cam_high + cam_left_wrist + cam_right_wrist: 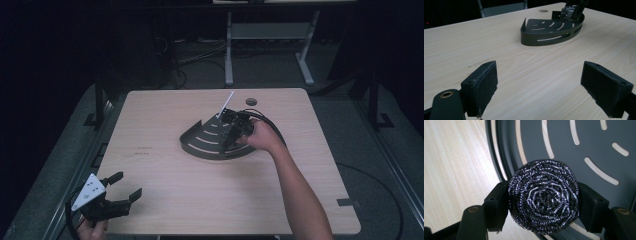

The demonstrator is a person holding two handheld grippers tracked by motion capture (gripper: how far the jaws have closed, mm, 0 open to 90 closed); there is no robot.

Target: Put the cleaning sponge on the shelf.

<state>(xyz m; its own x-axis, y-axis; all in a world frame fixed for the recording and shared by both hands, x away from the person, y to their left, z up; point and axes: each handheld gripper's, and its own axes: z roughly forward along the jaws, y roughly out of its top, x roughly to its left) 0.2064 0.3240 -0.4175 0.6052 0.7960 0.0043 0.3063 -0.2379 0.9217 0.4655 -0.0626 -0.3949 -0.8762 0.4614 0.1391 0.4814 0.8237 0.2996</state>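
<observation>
left gripper [119, 192] low at the bottom left of the high view, fingers [482, 86] spread wide, nothing between them, bare tabletop [529, 75] under and ahead.

centre of the high view: dark slotted corner tray [200, 142], quarter-round, low rim, curved slots in the floor showing the wood through. in the left gripper view it sits upper centre [541, 36], its floor bare on the left side.

right gripper [232, 131] over the right part of the tray, fingers [497, 205] clamped on a steel scouring pad [544, 196] from both sides. the pad hangs over the tray's curved rim, tray floor upper right of the right gripper view, tabletop to the left. cannot tell whether the pad touches the tray.

pad: round, dark silvery wire coiled in rings, tight knot at the middle, glints on the strands. in the left gripper view it is a small grey lump [569, 13] at the top edge, partly cut off.

a thin white stick [225, 104] rises slanted from the gripper; what it is, unclear. the pad itself is hard to pick out in the high view, lost in black gripper and hand [262, 136].
</observation>
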